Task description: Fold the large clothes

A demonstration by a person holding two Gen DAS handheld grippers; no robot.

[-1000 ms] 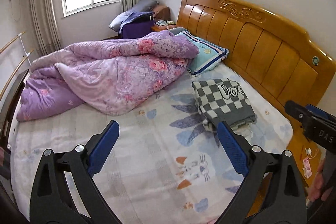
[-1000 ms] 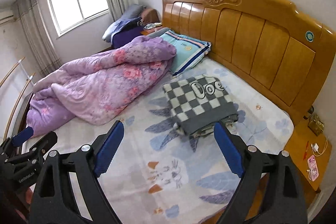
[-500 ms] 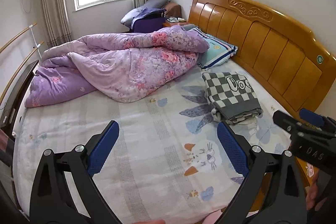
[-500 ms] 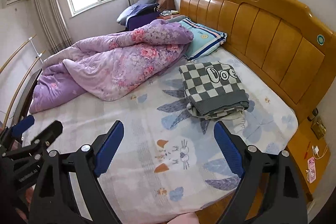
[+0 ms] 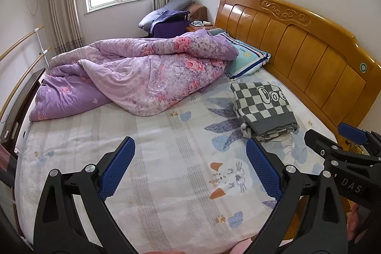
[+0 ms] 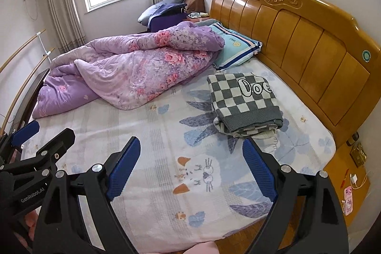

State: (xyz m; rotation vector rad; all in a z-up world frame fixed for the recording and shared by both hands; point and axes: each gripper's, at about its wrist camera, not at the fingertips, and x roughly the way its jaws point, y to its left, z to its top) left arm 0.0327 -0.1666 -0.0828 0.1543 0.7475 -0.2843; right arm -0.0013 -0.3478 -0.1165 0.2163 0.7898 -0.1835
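Observation:
A grey-and-white checked sweater [image 5: 263, 107] lies folded on the bed near the headboard; it also shows in the right wrist view [image 6: 245, 102]. My left gripper [image 5: 190, 167] is open and empty, held above the near part of the bed, well short of the sweater. My right gripper [image 6: 191, 164] is open and empty, also above the bed's near edge. Each gripper shows in the other's view: the right one at the right side [image 5: 338, 146], the left one at the left side [image 6: 40, 142].
A crumpled purple floral quilt [image 5: 142, 73] covers the far left of the bed. A blue striped pillow [image 5: 247, 58] lies by the wooden headboard [image 5: 309, 54]. The patterned sheet [image 5: 154, 135] spreads in front. A nightstand [image 6: 345, 192] with a phone stands right.
Both grippers have pulled back and risen away from the sweater, so more of the bed and room shows. The sweater has not moved. Both jaws stay open.

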